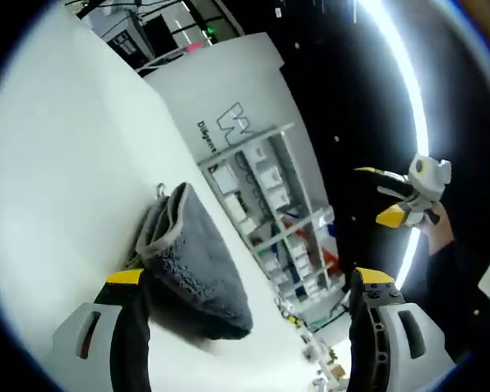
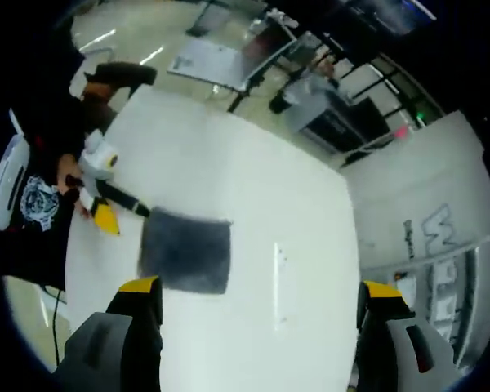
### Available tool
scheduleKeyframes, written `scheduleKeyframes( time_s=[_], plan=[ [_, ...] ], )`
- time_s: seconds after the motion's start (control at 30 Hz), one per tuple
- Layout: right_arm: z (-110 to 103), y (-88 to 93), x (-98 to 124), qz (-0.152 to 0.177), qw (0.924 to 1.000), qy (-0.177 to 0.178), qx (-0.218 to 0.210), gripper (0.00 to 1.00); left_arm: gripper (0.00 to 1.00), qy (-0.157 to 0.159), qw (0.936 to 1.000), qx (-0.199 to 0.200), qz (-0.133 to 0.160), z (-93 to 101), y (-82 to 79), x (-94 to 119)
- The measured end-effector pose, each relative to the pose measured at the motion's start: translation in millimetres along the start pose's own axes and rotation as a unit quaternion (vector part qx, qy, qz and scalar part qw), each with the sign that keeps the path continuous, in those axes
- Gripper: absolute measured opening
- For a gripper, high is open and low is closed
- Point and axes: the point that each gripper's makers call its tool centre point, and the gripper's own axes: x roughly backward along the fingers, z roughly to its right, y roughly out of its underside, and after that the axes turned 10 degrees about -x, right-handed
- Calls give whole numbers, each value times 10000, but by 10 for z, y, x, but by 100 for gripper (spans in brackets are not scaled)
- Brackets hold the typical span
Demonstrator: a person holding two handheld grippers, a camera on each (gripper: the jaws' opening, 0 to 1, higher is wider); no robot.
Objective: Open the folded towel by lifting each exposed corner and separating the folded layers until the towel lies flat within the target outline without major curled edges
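Towel: a dark grey folded towel (image 2: pixel 185 250) lies on the white bench (image 2: pixel 253 196). In the right gripper view it reads as a flat, roughly square dark patch. In the left gripper view the same towel (image 1: pixel 188 257) shows its stacked layers, with a lighter grey hem along the near edge and a small loop tag at one corner.
Left hand-held gripper: in its own view the left hand-held gripper (image 1: pixel 253 282) has its yellow-tipped jaws spread wide apart, with nothing between them. The near jaw sits just beside the towel's edge; whether it touches cannot be told. In the right gripper view the same tool (image 2: pixel 114 202) reaches in from the left, its dark jaws at the towel's near corner, held by a person's hand (image 2: pixel 68 175).
Right hand-held gripper: the right hand-held gripper (image 2: pixel 260 292) is released, jaws wide apart, hovering well above the bench and apart from the towel. In the left gripper view it (image 1: pixel 390 196) appears at the right, white-bodied with yellow tips, held up away from the bench.
Bench: white and plain, with a faint short mark (image 2: pixel 278 257) beside the towel.
Surroundings: a white shelving rack (image 1: pixel 278 212) holding small boxes stands beyond the bench, beside a white panel (image 1: pixel 229 90) with lettering.
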Motion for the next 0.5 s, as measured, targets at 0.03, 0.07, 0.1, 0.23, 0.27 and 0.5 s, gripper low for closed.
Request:
scheduleKeyframes(
  time_s=[0.03,0.07,0.1,0.23,0.27,0.5],
  plan=[
    [-3,-1,0,8,10000,-26,-7,100,100,-15,10000,-10,-22,-2,12,4],
    [1,-3,1,14,10000,-39,-10,100,100,-22,10000,-21,-29,-3,17,5],
    [2,-16,-5,61,9999,-112,-52,100,100,-57,10000,-60,-37,-21,19,2],
    [-15,-49,-66,134,9997,-216,-34,99,100,-141,9995,-250,120,-57,-54,-62],
    [-14,-66,-95,176,9996,-218,12,99,100,-148,9993,-313,140,-47,-60,-71],
    [43,-100,-306,260,9995,-193,62,95,88,-360,9986,-392,42,-169,-70,-150]
  ],
)
